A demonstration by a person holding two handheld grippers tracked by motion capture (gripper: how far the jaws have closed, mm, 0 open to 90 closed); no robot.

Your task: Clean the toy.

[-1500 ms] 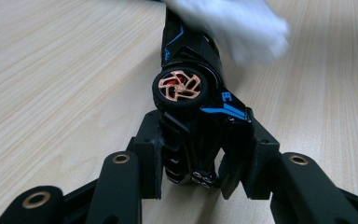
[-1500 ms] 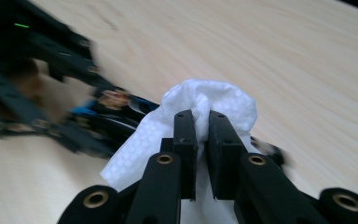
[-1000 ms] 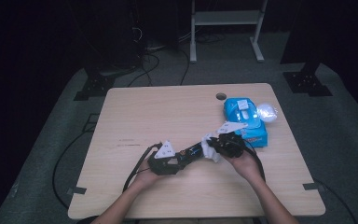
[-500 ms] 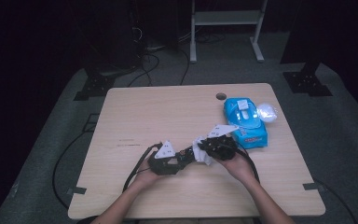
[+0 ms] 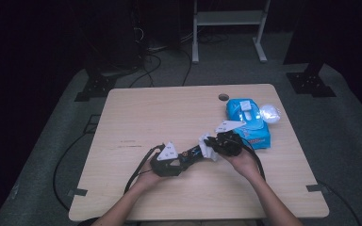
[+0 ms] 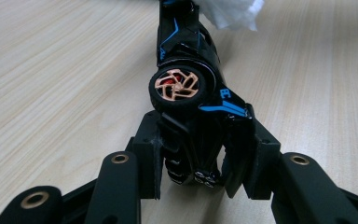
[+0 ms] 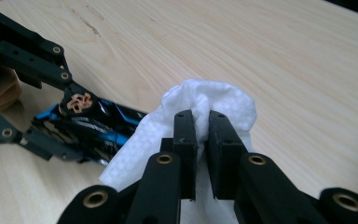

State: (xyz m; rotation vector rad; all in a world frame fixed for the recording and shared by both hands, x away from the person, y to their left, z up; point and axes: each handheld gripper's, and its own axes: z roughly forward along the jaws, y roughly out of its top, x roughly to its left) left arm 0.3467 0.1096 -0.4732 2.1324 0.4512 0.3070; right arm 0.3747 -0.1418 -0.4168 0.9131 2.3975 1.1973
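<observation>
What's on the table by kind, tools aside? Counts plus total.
Toy car: 1, black and blue, clamped in the left tool
White wipe: 1, pinched in the right tool
Blue wipes pack: 1
Clear plastic wrapper: 1, beside the pack
Total: 4

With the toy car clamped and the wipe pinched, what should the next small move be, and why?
Probably slide the white wipe along the black and blue toy car. The left gripper clamps the car's rear end, the right gripper pinches the wipe, and the wipe already sits at the car's far end, so wiping looks ready.
</observation>
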